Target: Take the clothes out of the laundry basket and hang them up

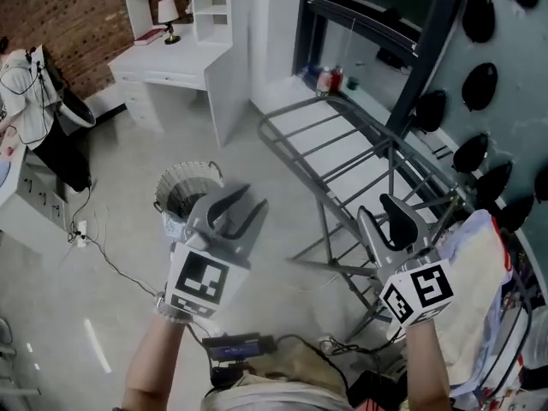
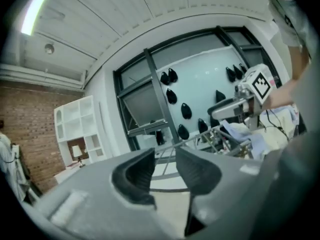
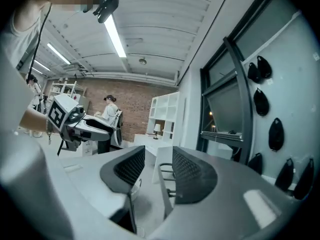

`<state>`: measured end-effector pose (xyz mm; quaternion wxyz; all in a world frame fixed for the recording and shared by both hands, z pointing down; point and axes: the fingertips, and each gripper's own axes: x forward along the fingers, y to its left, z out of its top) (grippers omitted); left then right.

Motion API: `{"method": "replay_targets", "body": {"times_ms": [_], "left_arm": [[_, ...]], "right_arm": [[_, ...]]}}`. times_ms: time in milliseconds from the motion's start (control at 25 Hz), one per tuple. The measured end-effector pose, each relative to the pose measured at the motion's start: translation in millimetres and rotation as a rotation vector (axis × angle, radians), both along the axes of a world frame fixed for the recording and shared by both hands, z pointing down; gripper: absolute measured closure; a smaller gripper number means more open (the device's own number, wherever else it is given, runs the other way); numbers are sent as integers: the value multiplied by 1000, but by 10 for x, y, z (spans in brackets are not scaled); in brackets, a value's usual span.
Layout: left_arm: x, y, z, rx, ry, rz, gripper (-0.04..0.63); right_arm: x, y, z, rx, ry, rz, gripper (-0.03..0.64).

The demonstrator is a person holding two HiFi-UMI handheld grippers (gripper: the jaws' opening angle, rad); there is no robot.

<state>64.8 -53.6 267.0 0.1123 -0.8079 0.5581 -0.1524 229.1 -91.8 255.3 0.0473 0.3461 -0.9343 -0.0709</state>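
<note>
Left gripper [image 1: 247, 199]: jaws spread, nothing between them, seen just right of the basket [image 1: 181, 176], which stands on the floor [image 1: 111, 298]. Right gripper [image 1: 377, 209]: jaws likewise apart and empty, in front of the near end of the rack [image 1: 342, 139]. Clothes [image 1: 475, 272] lie heaped at the rack's right end, just beside the right gripper. The basket's contents cannot be made out.

Left gripper [image 2: 165, 160] jaws apart, empty; rack [image 2: 191, 139] beyond.
</note>
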Motion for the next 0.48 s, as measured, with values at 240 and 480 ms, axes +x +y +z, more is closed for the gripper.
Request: {"method": "replay_targets", "body": {"times_ms": [240,480], "left_arm": [[-1012,503,131,12,-21,-125,482],[-1712,807,325,0,-13,-258,482]], "right_arm": [[-1075,241,209,-12,20,-136,449],[-1866,336,427,-33,61,-249,449]]}}
